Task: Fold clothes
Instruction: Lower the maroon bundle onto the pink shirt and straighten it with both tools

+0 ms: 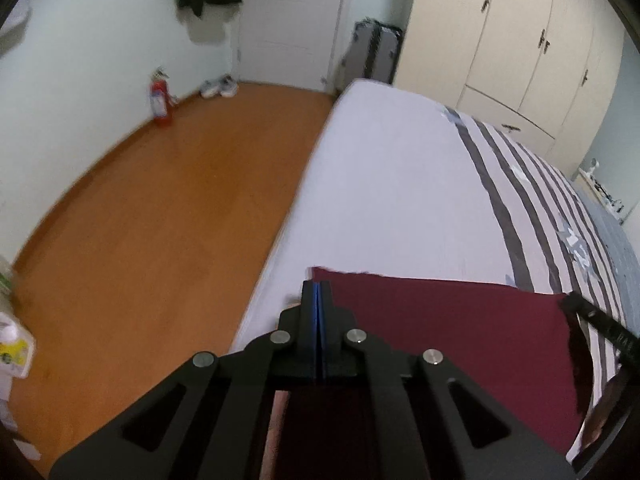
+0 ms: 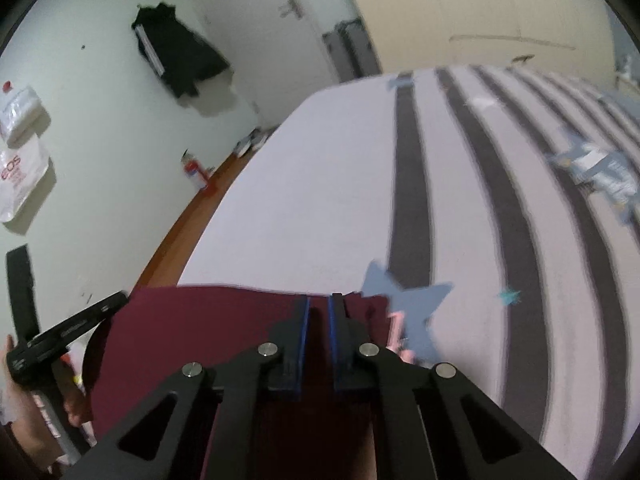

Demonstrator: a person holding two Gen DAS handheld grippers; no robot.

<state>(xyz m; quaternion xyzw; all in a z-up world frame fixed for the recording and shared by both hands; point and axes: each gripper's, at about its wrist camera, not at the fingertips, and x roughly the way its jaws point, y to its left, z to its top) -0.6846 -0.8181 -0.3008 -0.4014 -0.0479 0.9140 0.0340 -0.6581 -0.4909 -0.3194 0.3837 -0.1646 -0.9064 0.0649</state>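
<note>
A maroon garment is held stretched over the near part of the bed, close to the bed's left edge beside the wooden floor. The left hand-held gripper is seen with its blue pads pressed tightly together on the cloth's left corner, so that corner is judged to be pinched. The right hand-held gripper is set on the garment's opposite corner, beside a blue star printed on the striped cover; its jaws stand only slightly apart with maroon cloth between them, and the cloth is judged to be gripped there. The step in hand appears to be the taking up of one edge by both corners, ready for a fold. For the next move, both corners would need to be carried together, level and taut, across the garment and laid down so that the edges meet squarely; uneven travel would leave a skewed crease.
</note>
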